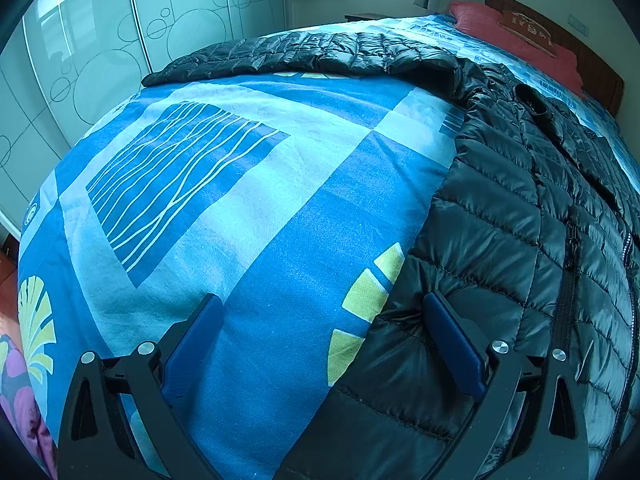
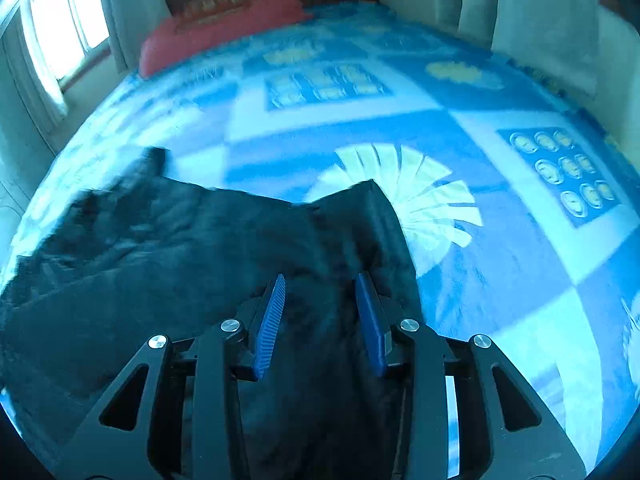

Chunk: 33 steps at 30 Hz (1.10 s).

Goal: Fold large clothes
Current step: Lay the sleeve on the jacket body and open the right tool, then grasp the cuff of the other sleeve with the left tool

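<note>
A black quilted puffer jacket (image 1: 520,208) lies spread on the blue patterned bed cover (image 1: 248,208), one sleeve (image 1: 304,54) stretched out along the far side. My left gripper (image 1: 324,332) is open wide at the jacket's near hem edge; its right finger (image 1: 452,340) rests on the fabric, its left finger over the cover. In the right wrist view the jacket (image 2: 168,248) is blurred. My right gripper (image 2: 320,308) is partly open with a fold of jacket fabric between its fingers.
A red pillow (image 1: 516,36) and the wooden headboard (image 1: 592,60) lie at the bed's head. A wardrobe with circle patterns (image 1: 80,52) stands beyond the bed's left side. Curtains and a window (image 2: 52,28) are by the wall. A purple flowered cloth (image 1: 20,400) sits at the lower left.
</note>
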Available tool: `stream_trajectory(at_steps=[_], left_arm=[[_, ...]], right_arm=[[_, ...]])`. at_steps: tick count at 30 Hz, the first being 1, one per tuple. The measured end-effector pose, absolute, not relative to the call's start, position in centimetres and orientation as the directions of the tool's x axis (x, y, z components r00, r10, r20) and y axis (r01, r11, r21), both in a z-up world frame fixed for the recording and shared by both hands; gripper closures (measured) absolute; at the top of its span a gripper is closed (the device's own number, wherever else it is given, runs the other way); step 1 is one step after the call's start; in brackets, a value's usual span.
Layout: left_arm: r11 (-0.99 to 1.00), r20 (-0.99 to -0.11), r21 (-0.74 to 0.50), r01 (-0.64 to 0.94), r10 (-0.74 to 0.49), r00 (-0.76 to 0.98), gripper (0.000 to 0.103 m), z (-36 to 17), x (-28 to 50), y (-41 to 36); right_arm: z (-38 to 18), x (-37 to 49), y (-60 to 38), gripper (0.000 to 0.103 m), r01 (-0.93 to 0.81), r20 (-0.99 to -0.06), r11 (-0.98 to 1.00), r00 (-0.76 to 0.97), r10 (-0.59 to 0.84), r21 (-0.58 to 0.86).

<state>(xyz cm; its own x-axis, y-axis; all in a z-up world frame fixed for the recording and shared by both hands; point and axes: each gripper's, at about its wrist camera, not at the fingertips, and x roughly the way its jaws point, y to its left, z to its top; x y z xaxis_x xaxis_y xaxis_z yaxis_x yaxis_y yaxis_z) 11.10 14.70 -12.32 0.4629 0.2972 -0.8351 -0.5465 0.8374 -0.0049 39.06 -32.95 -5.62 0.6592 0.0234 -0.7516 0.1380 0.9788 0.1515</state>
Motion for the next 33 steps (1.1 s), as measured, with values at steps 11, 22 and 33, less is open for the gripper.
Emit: stream_trajectory(at_steps=[11, 22, 33], left_arm=[[0.838, -0.834, -0.021, -0.545, 0.286, 0.471, 0.004, -12.2, 11.0, 15.0], [0.844, -0.849, -0.090, -0.528, 0.212, 0.483, 0.005, -11.9, 10.8, 16.0], [0.829, -0.780, -0.271, -0.489, 0.108, 0.616, 0.005, -9.9, 11.4, 22.2]], right_arm=[[-8.9, 31.2, -25.0, 0.044, 0.069, -0.752, 0.990, 0.658, 0.050, 0.126], [-10.0, 31.2, -25.1, 0.032, 0.063, -0.736, 0.989, 0.675, 0.059, 0.137], [-10.1, 31.0, -24.7, 0.025, 0.050, -0.729, 0.991, 0.682, 0.057, 0.124]])
